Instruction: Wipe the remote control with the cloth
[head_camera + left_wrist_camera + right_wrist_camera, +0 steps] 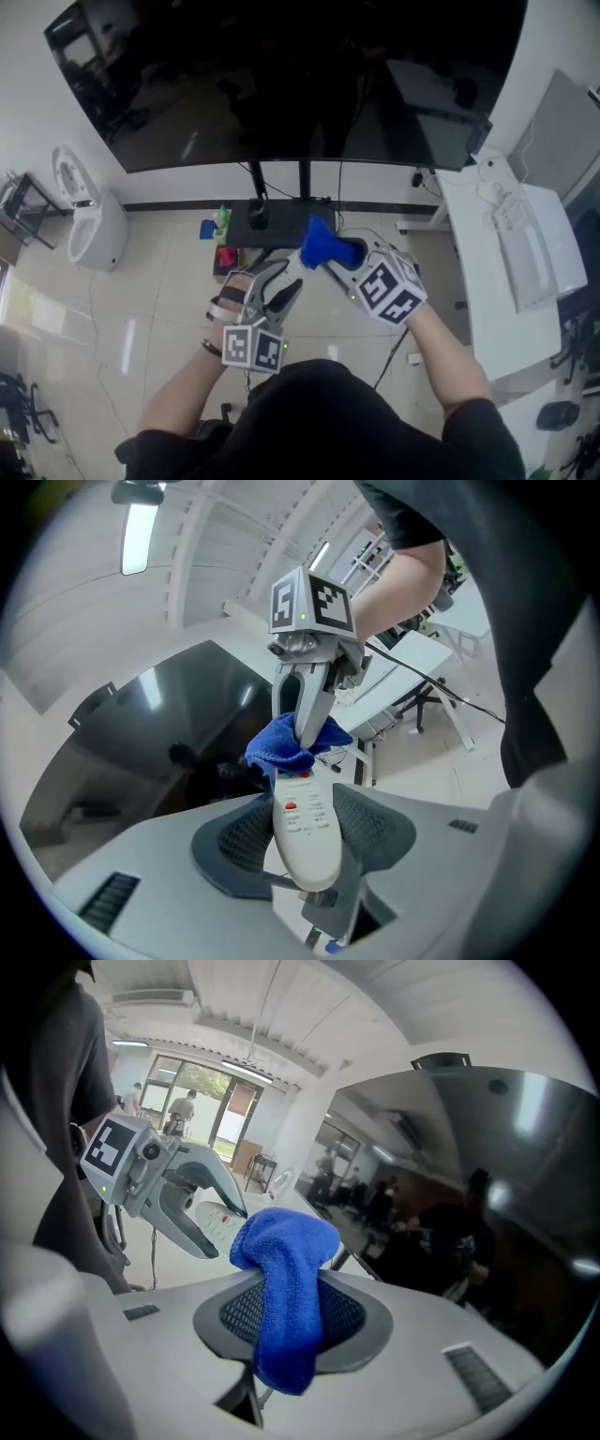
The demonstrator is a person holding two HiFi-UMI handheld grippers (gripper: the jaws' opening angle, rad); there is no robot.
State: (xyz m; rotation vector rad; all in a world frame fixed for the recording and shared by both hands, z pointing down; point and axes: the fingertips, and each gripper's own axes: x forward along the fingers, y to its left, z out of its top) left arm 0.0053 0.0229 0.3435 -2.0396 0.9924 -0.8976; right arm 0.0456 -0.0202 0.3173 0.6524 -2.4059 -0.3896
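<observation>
My left gripper (305,832) is shut on a white remote control (302,836) with red and grey buttons, which lies lengthwise between the jaws and points away from the camera. My right gripper (291,1316) is shut on a folded blue cloth (286,1288) that stands up and droops over the jaws. In the left gripper view the blue cloth (281,744) rests against the remote's far end, under the right gripper (309,714). In the head view the two grippers meet at chest height, and the cloth (323,242) sits just beyond the left gripper (281,281).
A large dark TV screen (281,84) on a black stand (281,220) fills the space ahead. A white desk (487,272) runs along the right. A white appliance (94,225) stands at the left, and small bottles (221,225) sit on the tiled floor.
</observation>
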